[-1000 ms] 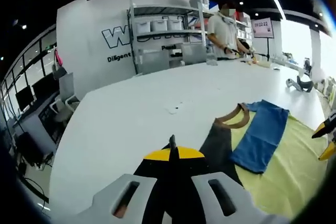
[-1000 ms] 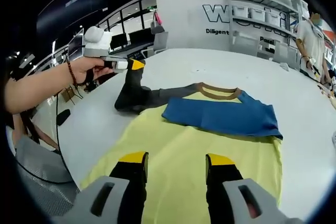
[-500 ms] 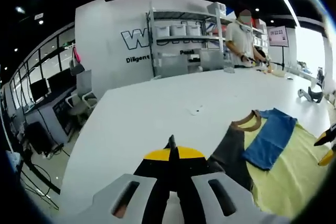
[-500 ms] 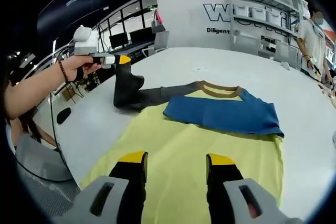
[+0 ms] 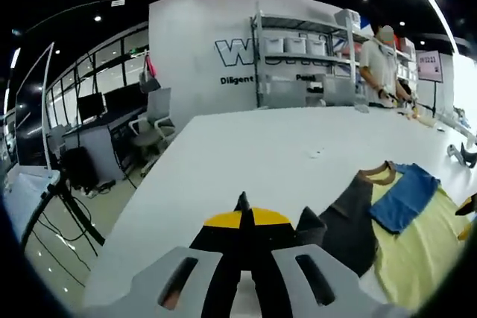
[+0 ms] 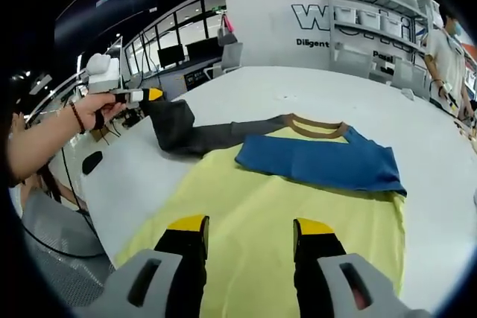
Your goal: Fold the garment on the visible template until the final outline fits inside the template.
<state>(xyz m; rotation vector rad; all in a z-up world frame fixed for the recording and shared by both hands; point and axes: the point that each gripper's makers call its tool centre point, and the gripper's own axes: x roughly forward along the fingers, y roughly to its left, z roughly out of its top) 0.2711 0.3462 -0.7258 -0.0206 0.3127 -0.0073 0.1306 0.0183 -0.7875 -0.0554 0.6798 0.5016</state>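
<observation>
A T-shirt with a yellow body (image 6: 283, 214), a brown collar (image 6: 313, 126) and a blue sleeve (image 6: 320, 161) folded across its chest lies on the white table (image 6: 358, 94). Its dark grey sleeve (image 6: 190, 132) is stretched out toward the table's left edge. My left gripper (image 6: 149, 95), held by a hand (image 6: 97, 109), is shut on the tip of that sleeve. In the left gripper view my left gripper (image 5: 242, 212) has its jaws together, with grey sleeve (image 5: 346, 225) trailing right toward the blue sleeve (image 5: 406, 199). My right gripper (image 6: 250, 229) hovers open over the shirt's lower body.
A person (image 5: 380, 57) stands at the far end of the table beside grey shelves (image 5: 298, 57). An office chair (image 5: 153, 121) and desks with monitors (image 5: 97, 106) stand past the table's left edge (image 6: 112, 184). Bare tabletop stretches beyond the collar.
My left gripper has drawn the grey sleeve outward and lower, toward the table's left edge, so the sleeve now lies stretched out instead of bunched upright. The right gripper has stayed put.
</observation>
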